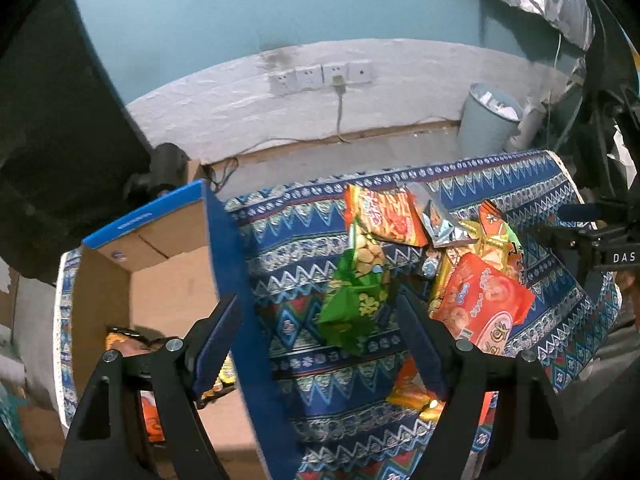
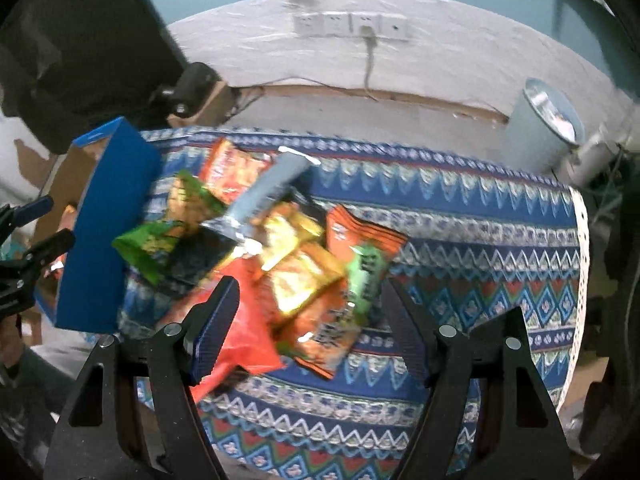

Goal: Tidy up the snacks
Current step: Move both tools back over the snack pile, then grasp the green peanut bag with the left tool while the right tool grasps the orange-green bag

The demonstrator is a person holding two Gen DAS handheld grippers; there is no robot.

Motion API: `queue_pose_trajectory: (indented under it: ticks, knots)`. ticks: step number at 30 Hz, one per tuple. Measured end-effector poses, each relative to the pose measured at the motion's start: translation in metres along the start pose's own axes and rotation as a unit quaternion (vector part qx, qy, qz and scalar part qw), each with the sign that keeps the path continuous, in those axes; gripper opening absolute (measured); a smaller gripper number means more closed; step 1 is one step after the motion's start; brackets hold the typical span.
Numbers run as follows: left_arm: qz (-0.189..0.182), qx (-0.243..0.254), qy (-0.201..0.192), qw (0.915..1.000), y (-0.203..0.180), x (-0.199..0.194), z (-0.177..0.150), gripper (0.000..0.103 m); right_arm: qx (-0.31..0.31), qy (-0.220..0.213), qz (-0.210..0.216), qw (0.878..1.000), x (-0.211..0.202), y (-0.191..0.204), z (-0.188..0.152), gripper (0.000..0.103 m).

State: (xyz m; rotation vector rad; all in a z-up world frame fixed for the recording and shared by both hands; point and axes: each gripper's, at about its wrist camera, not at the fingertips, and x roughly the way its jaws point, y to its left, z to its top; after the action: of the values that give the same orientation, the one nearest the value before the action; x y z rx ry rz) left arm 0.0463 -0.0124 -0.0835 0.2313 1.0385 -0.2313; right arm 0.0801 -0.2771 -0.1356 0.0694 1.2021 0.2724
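Currently both sets of jaws stand wide apart with nothing between them. Left gripper point(image 1: 318, 338): jaws straddle the blue side wall of the cardboard box point(image 1: 224, 256), one finger over the box interior, the other over the patterned tablecloth point(image 1: 304, 240) on the table. Just ahead of the left jaws lies a green snack bag point(image 1: 356, 292) printed with round crackers; whether the right-hand finger touches it cannot be told. Inside the box, near the left finger, a few packets point(image 1: 124, 338) already lie on the cardboard floor, partly hidden by the gripper frame. Right gripper point(image 2: 308, 320): jaws hang over the near edge of the snack pile, a red packet point(image 2: 244, 336) beside its left finger and an orange packet point(image 2: 324, 340) between the fingers, lower down; contact cannot be told, picture is blurred. Pile sits on the tablecloth just right of the box: an orange-and-green packet point(image 2: 360, 248), a yellow packet point(image 2: 288, 236), a silver foil packet point(image 2: 264, 192) lying across the top, an orange chip bag point(image 2: 230, 172) at the far side. Beyond the table: floor, a white wall base with a row of sockets point(image 1: 320, 76) with one cable plugged in, a pale grey waste bin point(image 1: 488, 120) at right.
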Motion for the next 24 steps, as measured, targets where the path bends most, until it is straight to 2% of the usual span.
queue_pose_trajectory:
  ticks: [4,11,24]
  knots:
    - [-0.011,-0.005,0.016,0.9998,-0.006,0.016,0.005,0.080,0.009,0.015,-0.019,1.000,0.016,-0.016,-0.004,0.074]
    - [-0.019,-0.004,0.047,0.9987,-0.014,0.046,0.010,0.080,0.022,0.045,-0.019,0.999,0.043,-0.031,-0.007,0.074]
    - [-0.014,0.036,0.090,0.9952,-0.031,0.096,0.015,0.080,0.047,0.098,-0.027,0.994,0.093,-0.040,-0.012,0.074]
